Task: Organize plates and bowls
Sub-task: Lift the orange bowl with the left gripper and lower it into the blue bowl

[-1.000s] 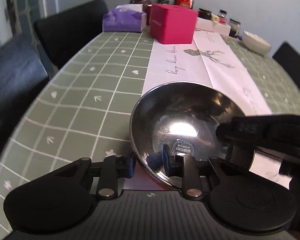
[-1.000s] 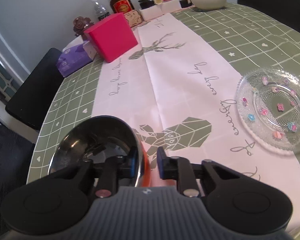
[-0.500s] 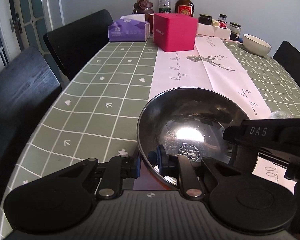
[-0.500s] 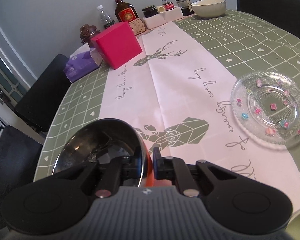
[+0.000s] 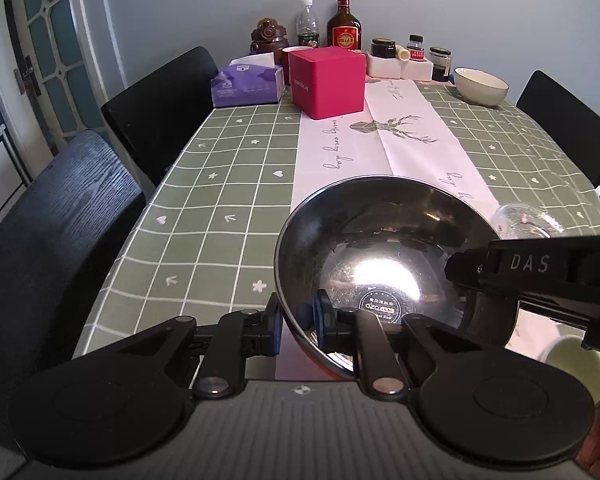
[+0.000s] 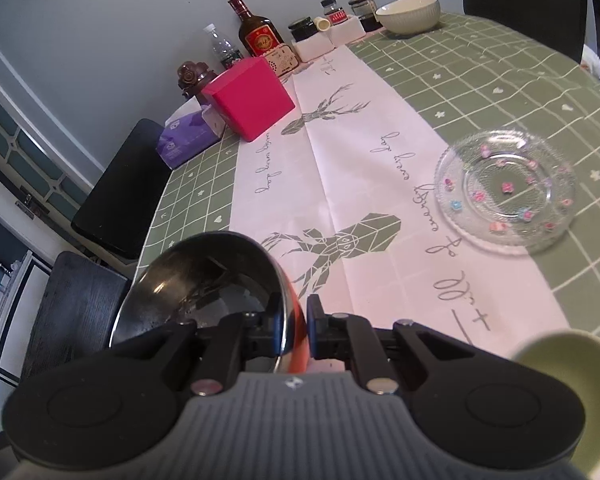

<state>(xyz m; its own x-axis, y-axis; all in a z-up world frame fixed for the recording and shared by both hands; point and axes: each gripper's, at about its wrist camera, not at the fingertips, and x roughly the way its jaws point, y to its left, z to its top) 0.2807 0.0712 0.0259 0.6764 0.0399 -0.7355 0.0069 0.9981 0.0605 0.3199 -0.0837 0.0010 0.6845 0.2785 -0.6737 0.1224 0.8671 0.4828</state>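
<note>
Both grippers have lifted the bowl (image 5: 384,264); left gripper (image 5: 296,322) and right gripper (image 6: 294,326), angled downward, clamp its rim, mouth up.

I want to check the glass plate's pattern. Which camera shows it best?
The right wrist view: the whole glass plate lies open on the table, its coloured flowers clear. The left wrist view shows only its rim behind the steel bowl.

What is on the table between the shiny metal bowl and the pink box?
Nothing: between the metal bowl and the pink box lies only bare table runner with writing, seen in both wrist views.
</note>
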